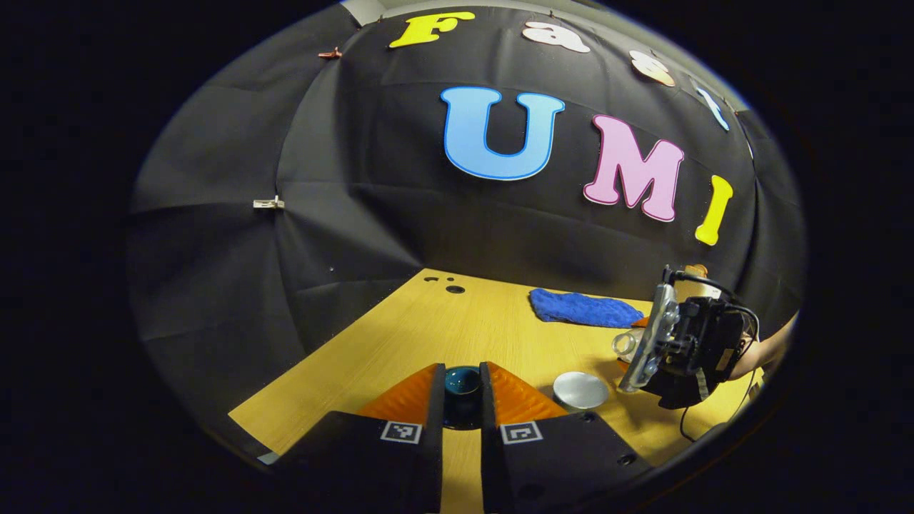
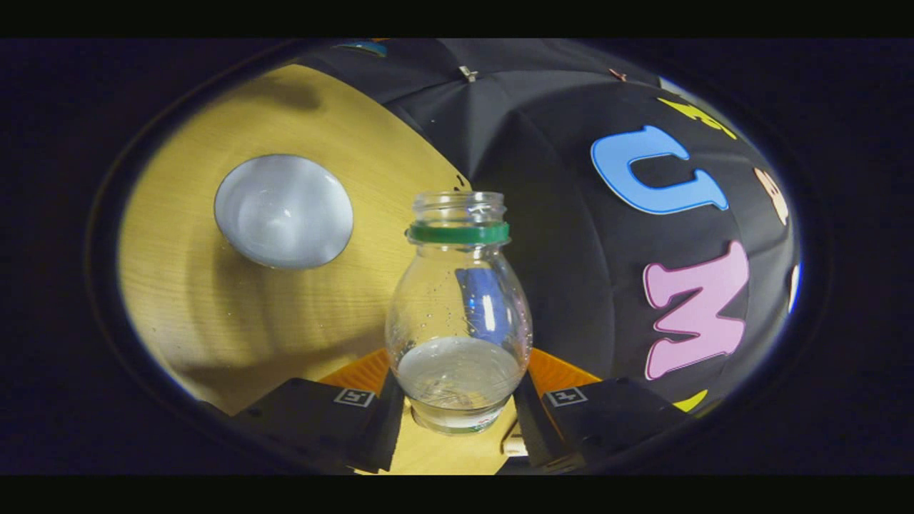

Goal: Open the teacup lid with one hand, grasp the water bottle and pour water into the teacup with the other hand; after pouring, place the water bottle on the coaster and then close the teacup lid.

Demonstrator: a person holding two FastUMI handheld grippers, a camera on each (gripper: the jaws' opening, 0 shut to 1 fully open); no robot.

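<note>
My left gripper [image 1: 462, 370] is shut on the dark teal teacup lid [image 1: 463, 387] and holds it above the wooden table [image 1: 428, 321]. To its right, the open white teacup [image 1: 580, 390] stands on the table. Farther right is my right gripper [image 1: 646, 351], tilted, with a hand behind it. In the right gripper view, the right gripper [image 2: 459, 365] is shut on the body of a clear uncapped water bottle [image 2: 457, 300] with a green neck ring; a little water lies in its lower part. The teacup [image 2: 284, 211] sits off to the left of the bottle's mouth.
A blue cloth [image 1: 584, 308] lies at the back of the table near the booth wall. Small holes [image 1: 455, 289] mark the table's far corner. Something orange [image 1: 643, 323] shows just behind the right gripper. The table's left edge [image 1: 321, 350] runs diagonally.
</note>
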